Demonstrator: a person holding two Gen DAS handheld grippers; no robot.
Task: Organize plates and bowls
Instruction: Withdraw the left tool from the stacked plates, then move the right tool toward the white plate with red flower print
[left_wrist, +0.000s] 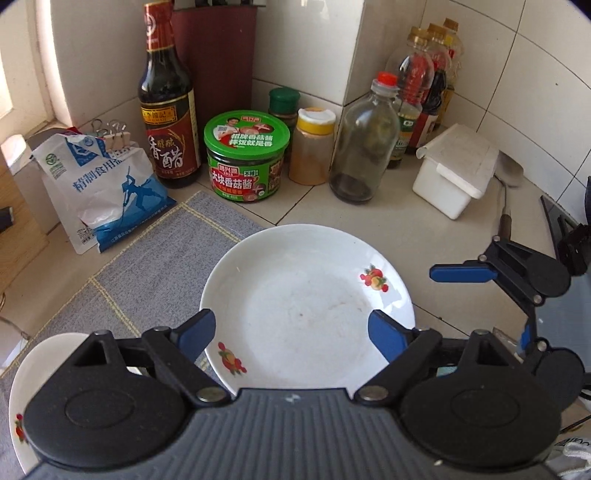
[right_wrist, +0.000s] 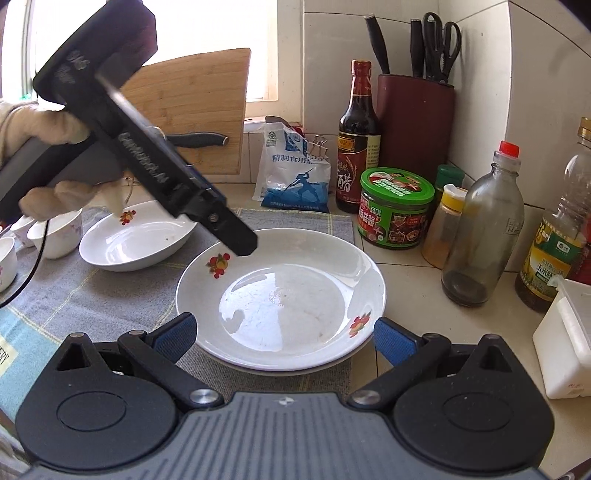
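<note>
Here the top plate (right_wrist: 280, 295) sits on a second plate whose rim (right_wrist: 295, 370) shows beneath it, half on the grey mat (right_wrist: 92, 295), half on the tiled worktop (right_wrist: 406, 306). Left gripper (left_wrist: 291, 332): fingers moderately apart, nothing between them, above the plate's 6 o'clock rim. Right gripper (right_wrist: 284, 341): fingers wide, straddling the stack's near edge, no contact visible.

Risks, as judged:
- Stack overhangs the mat's edge, so a push from either gripper could slide or rock it.
- Another plate (right_wrist: 136, 240) and small bowls (right_wrist: 55, 236) lie at 10 o'clock; carrying them over could clip the left tool.
- Glass bottle (right_wrist: 480, 240) and green-lidded jar (right_wrist: 395, 206) at 2 o'clock stand close to the stack; a wide swing may topple them.

Room: tiled kitchen corner, window-lit, with a knife block (right_wrist: 415, 125) and cutting board (right_wrist: 192, 110) at the back.
</note>
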